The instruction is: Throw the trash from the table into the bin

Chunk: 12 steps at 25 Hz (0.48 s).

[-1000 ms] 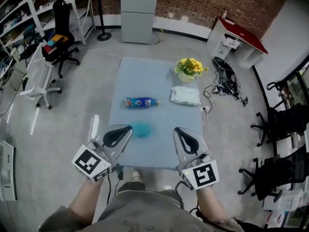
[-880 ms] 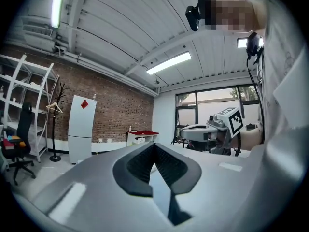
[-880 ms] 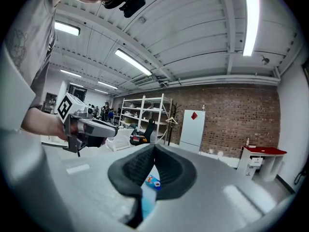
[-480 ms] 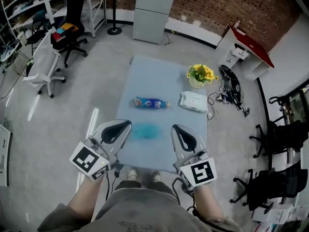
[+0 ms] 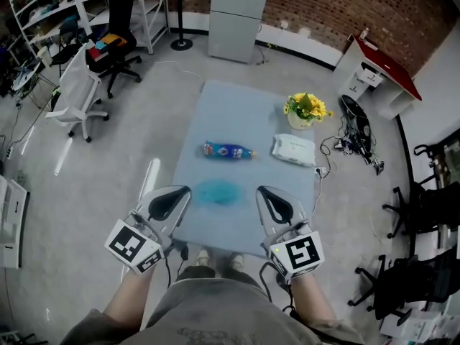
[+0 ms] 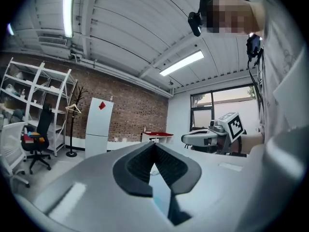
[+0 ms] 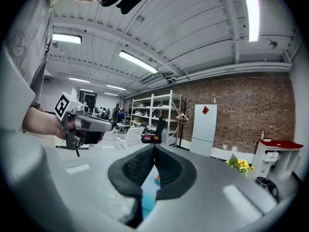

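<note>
Head view, looking steeply down: a pale blue tabletop (image 5: 237,113) on a grey floor. At its middle, lying on its side, a plastic bottle (image 5: 227,150) with a blue label. Toward 6 o'clock from it and apart from it, a crumpled teal scrap (image 5: 218,192) close to the near edge. At 3 o'clock from the plastic bottle, a white pack of wipes (image 5: 295,149); at 12 o'clock from that pack, a pot of yellow flowers (image 5: 305,111). At 7 o'clock of the view the left gripper (image 5: 176,196), at 5 o'clock the right gripper (image 5: 267,198), both hovering over the near edge, flanking the teal scrap at its 9 and 3 o'clock, touching nothing. Beyond the tabletop at 12 o'clock, a tall white cabinet (image 5: 239,9); at 2 o'clock, a red-topped desk (image 5: 377,67); at 10 o'clock, a black office chair (image 5: 118,45). Left gripper view: fingers (image 6: 140,166) pressed together at the tips, nothing pinched between them; right gripper out at 3 o'clock, white cabinet at 9 o'clock before a brick wall (image 6: 133,112). Right gripper view: fingers likewise pressed together and empty; a sliver of blue tabletop through the gap behind the tips; left gripper at 9 o'clock, yellow flowers at 4 o'clock, white cabinet at 3 o'clock.
</note>
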Available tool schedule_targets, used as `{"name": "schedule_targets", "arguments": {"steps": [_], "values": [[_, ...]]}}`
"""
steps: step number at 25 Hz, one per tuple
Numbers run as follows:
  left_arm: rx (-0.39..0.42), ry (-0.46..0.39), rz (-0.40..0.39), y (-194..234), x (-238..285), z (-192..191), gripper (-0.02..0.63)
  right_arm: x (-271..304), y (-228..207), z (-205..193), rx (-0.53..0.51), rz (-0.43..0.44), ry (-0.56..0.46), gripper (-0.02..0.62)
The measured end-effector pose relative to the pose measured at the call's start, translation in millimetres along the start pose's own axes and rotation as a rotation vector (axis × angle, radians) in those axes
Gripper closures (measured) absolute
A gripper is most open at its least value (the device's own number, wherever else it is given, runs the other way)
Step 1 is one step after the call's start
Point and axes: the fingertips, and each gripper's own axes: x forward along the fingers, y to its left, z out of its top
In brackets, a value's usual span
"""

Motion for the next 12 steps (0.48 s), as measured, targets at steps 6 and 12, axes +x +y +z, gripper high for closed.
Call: {"name": "schedule_targets", "arguments": {"steps": [6, 12], "values": [[-0.003, 0.013, 0.044, -7.1, 3.8, -2.7, 0.607, -3.7, -10.3, -13.9, 0.018, 0.047, 0.007, 0.592], [-0.003, 0.010, 0.075, -8.3, 1.2, -0.8, 0.607, 4.3, -10.3, -18.7, 0.015, 0.081, 0.021, 0.592]]}}
